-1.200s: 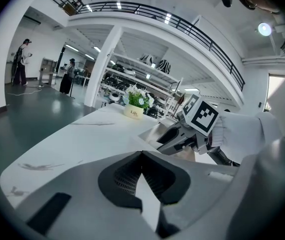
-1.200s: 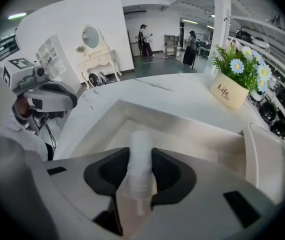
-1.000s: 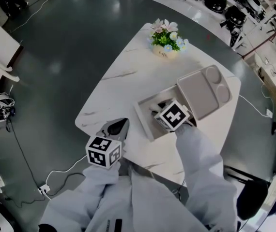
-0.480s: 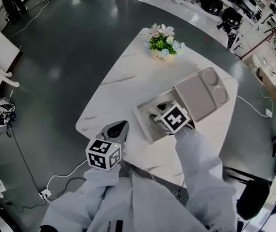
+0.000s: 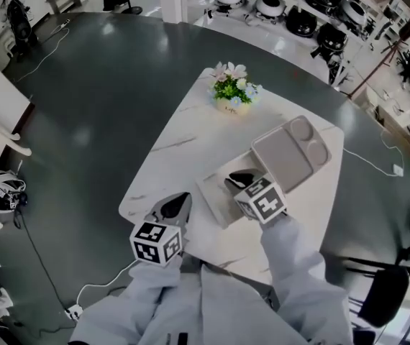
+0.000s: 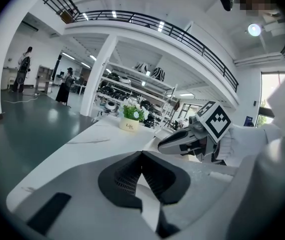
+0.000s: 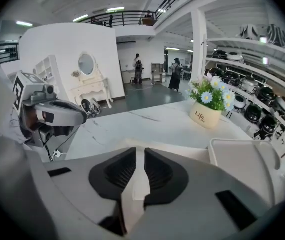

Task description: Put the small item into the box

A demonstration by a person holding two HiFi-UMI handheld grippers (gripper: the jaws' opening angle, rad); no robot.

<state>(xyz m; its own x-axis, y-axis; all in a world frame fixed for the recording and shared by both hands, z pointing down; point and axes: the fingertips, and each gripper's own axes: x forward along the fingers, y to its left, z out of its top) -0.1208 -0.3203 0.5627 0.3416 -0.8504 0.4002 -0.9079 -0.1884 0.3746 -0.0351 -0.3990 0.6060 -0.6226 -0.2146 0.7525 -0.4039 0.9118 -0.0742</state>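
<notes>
Showing "Life", the pot (image 7: pixel 206 115) is standing near the table's (image 5: pixel 176 157) far edge. The right gripper (image 5: pixel 235 181) is hovering over the box (image 5: pixel 216 200), jaws just closing to an empty slit. The left gripper (image 5: pixel 180 201), jaws touching, is hanging at the near edge. The item is not showing.

place: showroom-like hall | signs: shelves of cookware (image 7: pixel 247 84), mezzanine railing (image 6: pixel 152 24), white dressing table (image 7: pixel 88 86)

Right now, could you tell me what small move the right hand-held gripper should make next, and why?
Probably draw the right hand-held gripper back off the box. Its jaws have just been closing, stand barely apart and hold nothing, and it hangs over the box, hiding much of the inside, so I cannot see the item there.
</notes>
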